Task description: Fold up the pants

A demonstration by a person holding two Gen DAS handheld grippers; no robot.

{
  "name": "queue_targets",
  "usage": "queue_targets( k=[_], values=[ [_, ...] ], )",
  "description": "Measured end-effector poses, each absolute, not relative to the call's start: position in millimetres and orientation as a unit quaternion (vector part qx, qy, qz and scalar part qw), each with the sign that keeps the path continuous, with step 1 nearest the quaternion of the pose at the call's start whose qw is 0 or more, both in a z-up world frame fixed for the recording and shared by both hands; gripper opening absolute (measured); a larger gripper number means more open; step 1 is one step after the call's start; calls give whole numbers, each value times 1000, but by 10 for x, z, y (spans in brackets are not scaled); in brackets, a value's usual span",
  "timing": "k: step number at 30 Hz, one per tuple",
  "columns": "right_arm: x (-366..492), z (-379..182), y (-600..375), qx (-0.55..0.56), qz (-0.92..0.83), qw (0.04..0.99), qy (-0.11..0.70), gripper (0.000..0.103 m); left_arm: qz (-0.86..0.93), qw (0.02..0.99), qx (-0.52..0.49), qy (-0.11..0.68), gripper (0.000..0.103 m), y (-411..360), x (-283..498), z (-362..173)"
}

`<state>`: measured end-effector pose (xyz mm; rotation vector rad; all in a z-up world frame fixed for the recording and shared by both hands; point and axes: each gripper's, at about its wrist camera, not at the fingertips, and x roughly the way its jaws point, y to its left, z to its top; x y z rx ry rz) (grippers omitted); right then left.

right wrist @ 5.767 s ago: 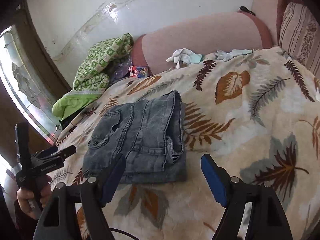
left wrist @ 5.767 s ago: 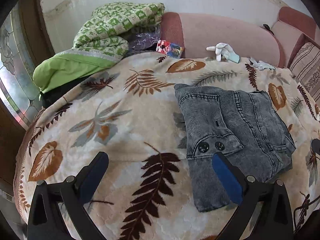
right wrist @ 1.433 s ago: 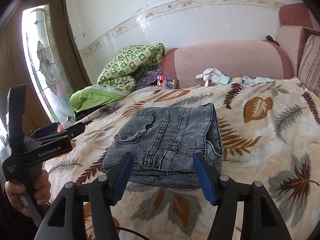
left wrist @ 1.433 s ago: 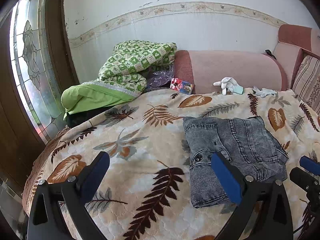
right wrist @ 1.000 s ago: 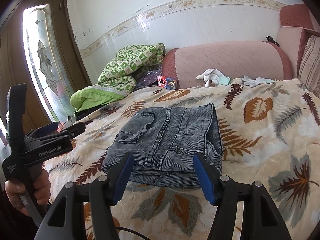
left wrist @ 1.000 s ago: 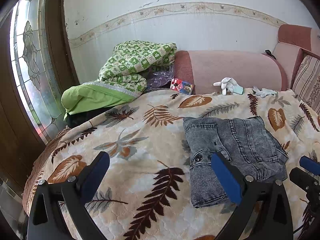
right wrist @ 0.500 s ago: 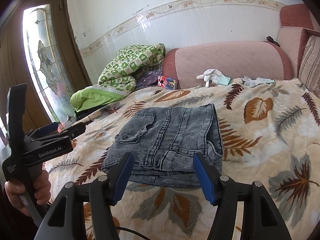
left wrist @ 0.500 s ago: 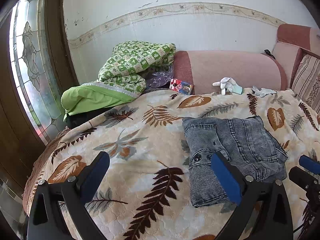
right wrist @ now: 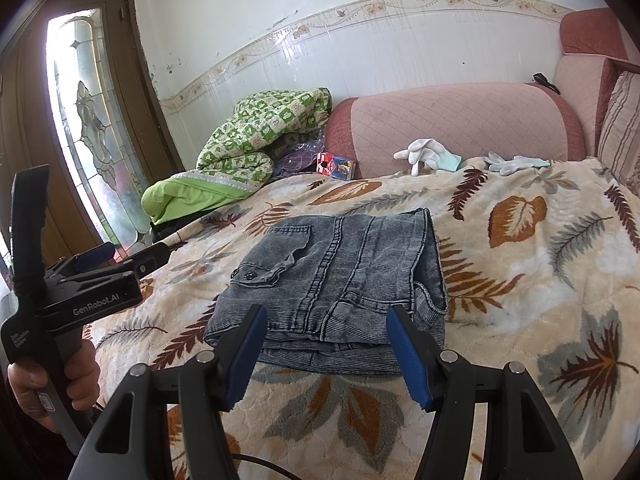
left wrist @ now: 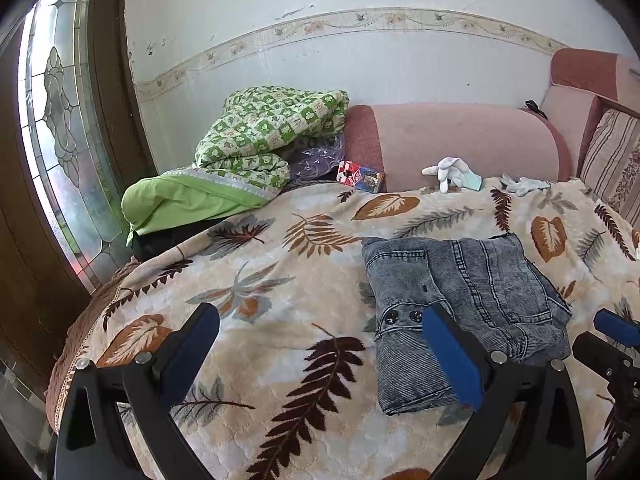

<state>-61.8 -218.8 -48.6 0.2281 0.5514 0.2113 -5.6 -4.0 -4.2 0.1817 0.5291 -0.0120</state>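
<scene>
The grey denim pants (left wrist: 464,300) lie folded into a compact rectangle on the leaf-patterned blanket (left wrist: 280,280); they also show in the right wrist view (right wrist: 340,280). My left gripper (left wrist: 316,340) is open and empty, held above the blanket to the left of the pants. My right gripper (right wrist: 324,344) is open and empty, just in front of the near edge of the pants, not touching them. The left gripper also shows from the side at the left of the right wrist view (right wrist: 120,258).
A green checked quilt (left wrist: 260,136) is piled at the back left beside a pink sofa backrest (left wrist: 460,136). White gloves (left wrist: 452,170) and a small colourful box (left wrist: 360,176) lie at the back. A striped cushion (left wrist: 612,160) stands at the right. A glass door (left wrist: 60,120) is at the left.
Since 5.8 s ago both grippers have pulled back and up from the pants. Over the last second nothing has visibly moved.
</scene>
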Motion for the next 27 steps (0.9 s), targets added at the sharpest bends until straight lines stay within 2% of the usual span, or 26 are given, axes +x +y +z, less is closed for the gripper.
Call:
queue_targets(
  k=[27],
  values=[
    [-622, -473, -2200, 114, 107, 951, 267, 65, -7, 961, 91, 262, 101, -38, -67, -54]
  ],
)
